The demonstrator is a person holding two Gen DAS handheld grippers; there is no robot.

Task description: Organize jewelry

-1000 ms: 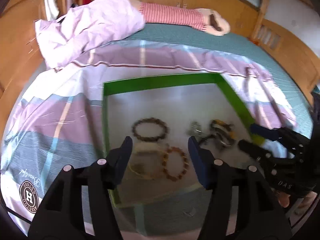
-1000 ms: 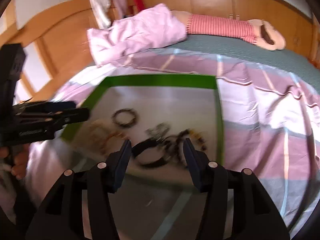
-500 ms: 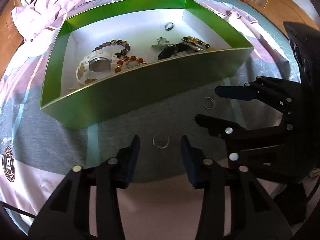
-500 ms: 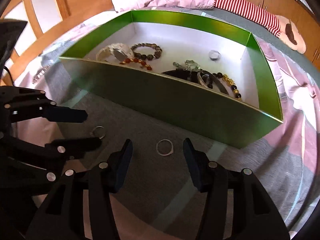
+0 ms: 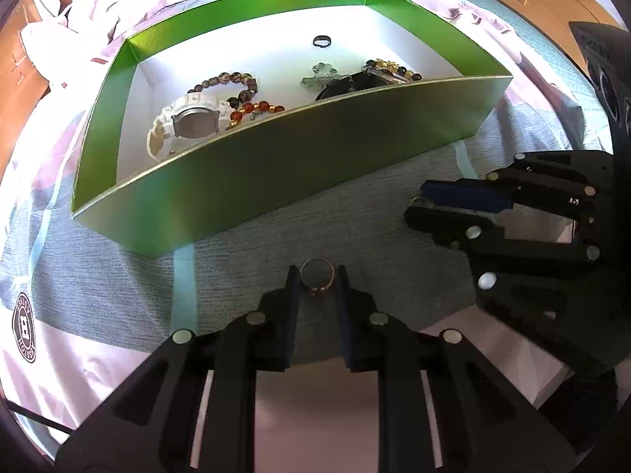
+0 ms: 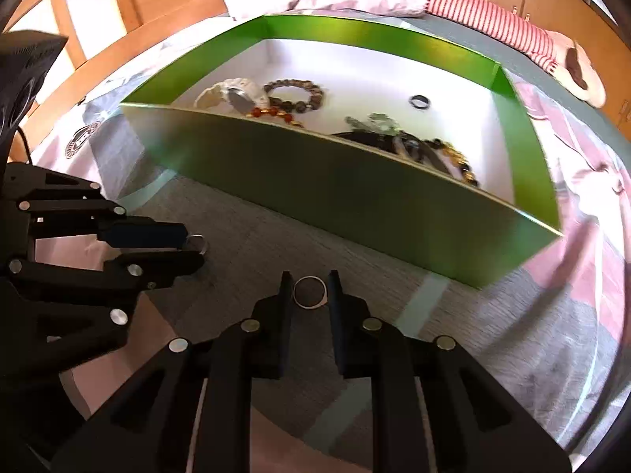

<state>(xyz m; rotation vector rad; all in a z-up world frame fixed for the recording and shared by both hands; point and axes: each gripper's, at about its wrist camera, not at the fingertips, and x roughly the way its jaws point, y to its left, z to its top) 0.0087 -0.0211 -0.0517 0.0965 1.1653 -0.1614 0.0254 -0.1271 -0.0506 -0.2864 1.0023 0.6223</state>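
Spread across everything, a striped pink, grey and white bedsheet. At twelve o'clock, an open green cardboard box with white floor, full of bracelets and a white wristwatch. At six, left gripper closing, pinching a thin metal ring with a small setting. Right gripper closing, pinching a plain silver band ring on the sheet.

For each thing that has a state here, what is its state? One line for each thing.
Left hand-held gripper: closing, gold ring between the jaws.
Right hand-held gripper: closing, silver ring between the jaws.
Both rings: lying on the bedspread, outside the box.
Green box: open, no lid on it.
White watch: in the box, face down.
Black ring: in the box, lying flat.
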